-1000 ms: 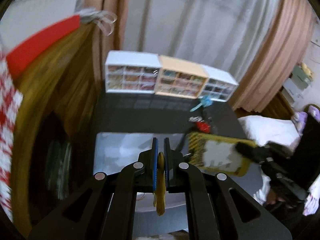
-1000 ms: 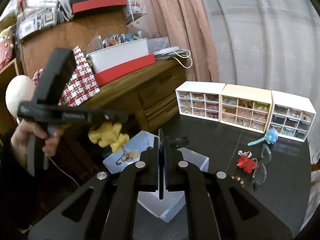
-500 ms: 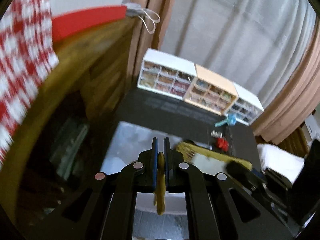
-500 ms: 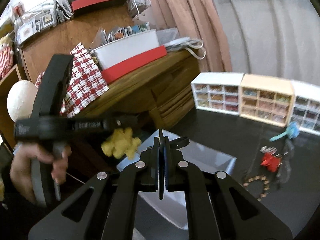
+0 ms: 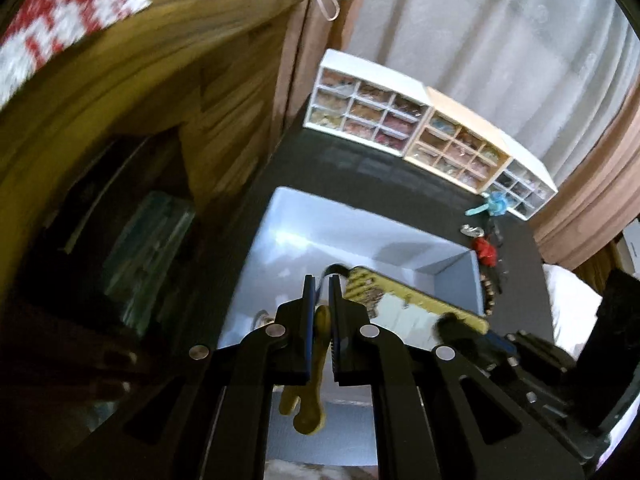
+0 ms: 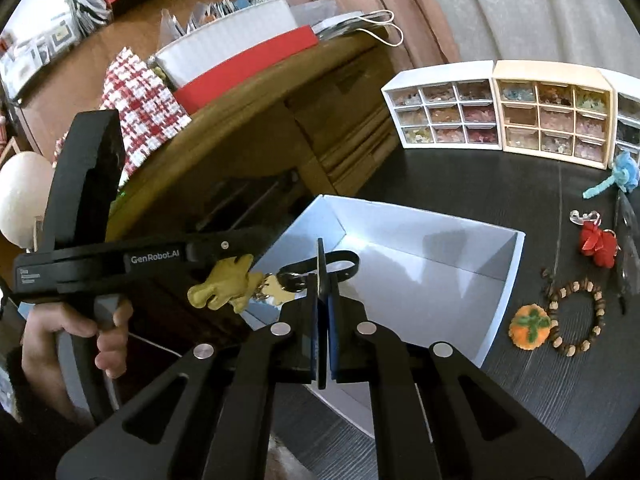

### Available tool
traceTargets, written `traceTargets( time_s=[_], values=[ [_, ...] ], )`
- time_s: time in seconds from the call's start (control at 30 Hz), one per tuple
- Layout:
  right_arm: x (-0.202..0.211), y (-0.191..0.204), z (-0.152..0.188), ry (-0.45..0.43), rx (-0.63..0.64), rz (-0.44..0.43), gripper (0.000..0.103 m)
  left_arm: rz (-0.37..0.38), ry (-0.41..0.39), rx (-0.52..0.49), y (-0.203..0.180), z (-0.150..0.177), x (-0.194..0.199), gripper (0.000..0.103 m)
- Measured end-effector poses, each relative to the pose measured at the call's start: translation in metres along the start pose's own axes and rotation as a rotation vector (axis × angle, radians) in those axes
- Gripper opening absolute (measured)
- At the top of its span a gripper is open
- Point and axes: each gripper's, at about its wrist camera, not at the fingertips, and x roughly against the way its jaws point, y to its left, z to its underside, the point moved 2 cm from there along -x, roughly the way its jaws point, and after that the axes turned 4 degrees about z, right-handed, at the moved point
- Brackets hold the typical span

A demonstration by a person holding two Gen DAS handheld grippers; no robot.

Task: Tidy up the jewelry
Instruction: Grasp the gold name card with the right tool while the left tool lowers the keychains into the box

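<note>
My left gripper point(image 5: 321, 280) is shut on a yellow plush keychain point(image 5: 316, 364), which hangs over the near left part of the white open box point(image 5: 280, 236). The right wrist view shows the same yellow keychain point(image 6: 224, 288) with its metal clip and black strap point(image 6: 340, 262) dangling over the box point(image 6: 500, 300). My right gripper point(image 6: 321, 264) is shut on a flat yellow-edged card point(image 5: 416, 304), held edge-on over the box's near side. On the dark table to the right lie a red charm point(image 6: 598, 242), a bead bracelet point(image 6: 576, 318), an orange pumpkin charm point(image 6: 530, 326) and a blue flower piece point(image 6: 622, 176).
Three small drawer organizers point(image 6: 496, 116) stand at the back of the table by the curtain. A wooden cabinet point(image 6: 248, 120) with red-and-white boxes rises at the left. The table's right edge point(image 5: 536, 248) borders a pink curtain.
Both grippers have moved forward and down over the white box. The yellow keychain now hangs lower, close to the box's left wall, and the two grippers are nearer each other.
</note>
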Motion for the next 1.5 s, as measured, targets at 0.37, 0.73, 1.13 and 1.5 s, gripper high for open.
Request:
traceTargets(
  time_s=[0.37, 0.73, 1.13, 1.5],
  values=[
    [-0.012, -0.02, -0.002, 0.044, -0.113, -0.02, 0.008, 0.072, 0.055, -0.078, -0.005, 0.009, -0.025, 0.007],
    [-0.02, -0.028, 0.002, 0.081, -0.164, 0.095, 0.015, 0.131, 0.091, -0.105, -0.012, 0.01, -0.041, 0.011],
    [-0.032, -0.03, 0.011, 0.169, -0.107, 0.259, 0.025, 0.156, 0.138, -0.144, -0.018, 0.015, -0.056, 0.012],
    [-0.028, -0.025, 0.004, 0.15, -0.067, 0.271, 0.026, 0.171, 0.14, -0.136, -0.015, 0.016, -0.055, 0.015]
  ],
)
